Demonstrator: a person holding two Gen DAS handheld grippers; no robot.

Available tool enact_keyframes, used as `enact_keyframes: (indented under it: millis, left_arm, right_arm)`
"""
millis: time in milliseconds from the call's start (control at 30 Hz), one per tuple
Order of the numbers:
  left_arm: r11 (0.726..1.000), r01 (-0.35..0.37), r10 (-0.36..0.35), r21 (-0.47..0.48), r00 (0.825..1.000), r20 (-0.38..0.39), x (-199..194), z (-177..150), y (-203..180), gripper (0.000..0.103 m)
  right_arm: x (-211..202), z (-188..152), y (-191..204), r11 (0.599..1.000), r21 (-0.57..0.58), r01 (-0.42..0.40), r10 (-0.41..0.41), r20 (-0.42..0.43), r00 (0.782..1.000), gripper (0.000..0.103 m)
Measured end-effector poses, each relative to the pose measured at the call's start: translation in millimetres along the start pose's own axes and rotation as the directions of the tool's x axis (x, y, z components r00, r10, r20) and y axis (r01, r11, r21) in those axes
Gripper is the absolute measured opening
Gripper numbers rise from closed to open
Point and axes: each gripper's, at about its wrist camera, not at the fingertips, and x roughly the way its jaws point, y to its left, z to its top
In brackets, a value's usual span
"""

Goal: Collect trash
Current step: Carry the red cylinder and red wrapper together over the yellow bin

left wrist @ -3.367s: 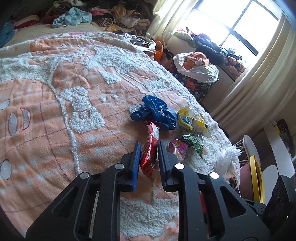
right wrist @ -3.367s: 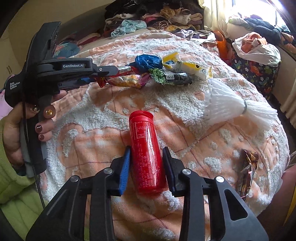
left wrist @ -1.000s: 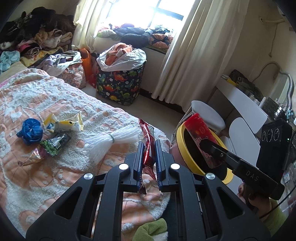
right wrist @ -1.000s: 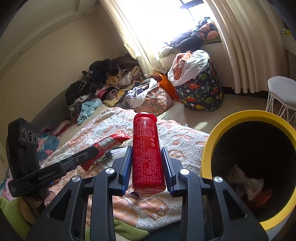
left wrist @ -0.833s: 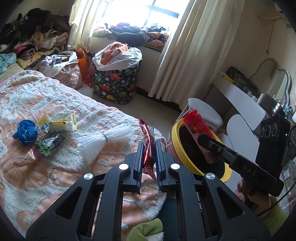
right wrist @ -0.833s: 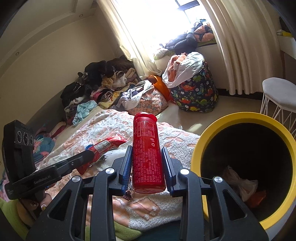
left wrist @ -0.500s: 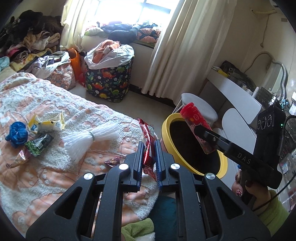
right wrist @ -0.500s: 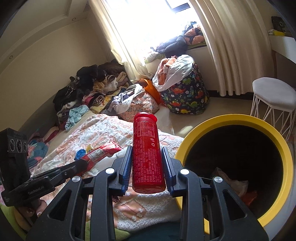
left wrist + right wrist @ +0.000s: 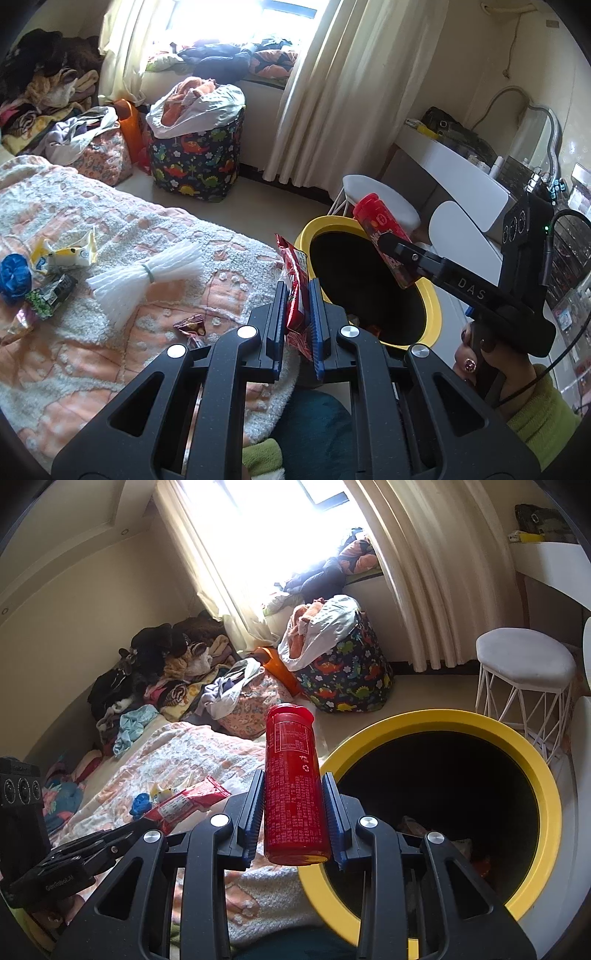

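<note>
My left gripper (image 9: 297, 295) is shut on a red snack wrapper (image 9: 294, 273), held upright at the bed's edge, just left of the yellow bin (image 9: 436, 314). My right gripper (image 9: 295, 808) is shut on a red cylindrical can (image 9: 293, 782), its top pointing away, at the left rim of the yellow bin (image 9: 532, 768). In the left wrist view the red can (image 9: 380, 225) hangs over the bin's mouth. The wrapper (image 9: 184, 805) also shows in the right wrist view, lower left. Crumpled trash (image 9: 410, 823) lies at the bin's bottom.
On the orange bedspread (image 9: 110, 332) lie a blue bag (image 9: 14, 277), a yellow carton (image 9: 62, 254), a green wrapper (image 9: 51, 291), a small dark wrapper (image 9: 192, 325) and a white bundle (image 9: 147, 277). A white stool (image 9: 524, 657) and a dinosaur-print hamper (image 9: 199, 158) stand on the floor.
Both grippers have swung right from the bed toward the yellow bin, which now looms larger and nearer. The grips on the wrapper and the can are unchanged.
</note>
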Motion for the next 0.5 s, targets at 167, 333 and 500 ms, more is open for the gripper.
enact_keyframes:
  millis: [167,333,500]
  left_arm:
    - [1.000,0.017,-0.017,0.019,1.000,-0.013,6.4,-2.3,-8.1,0.008]
    - [0.999,0.029,-0.028,0.035,0.999,-0.030,13.8,-4.4,-16.6,0.008]
    - [0.998,0.044,-0.042,0.051,0.998,-0.046,22.6,-5.6,-24.3,0.008]
  right_arm:
    - [-2.7,1.9,-12.9,0.999,0.033,0.024,-0.024,0.009,1.000,0.030]
    - [-4.5,3.3,-27.9,0.997,0.070,0.042,-0.043,0.011,0.999,0.030]
    - [-6.4,1.7,-39.4,0.992,0.104,0.069,-0.071,0.010,0.997,0.030]
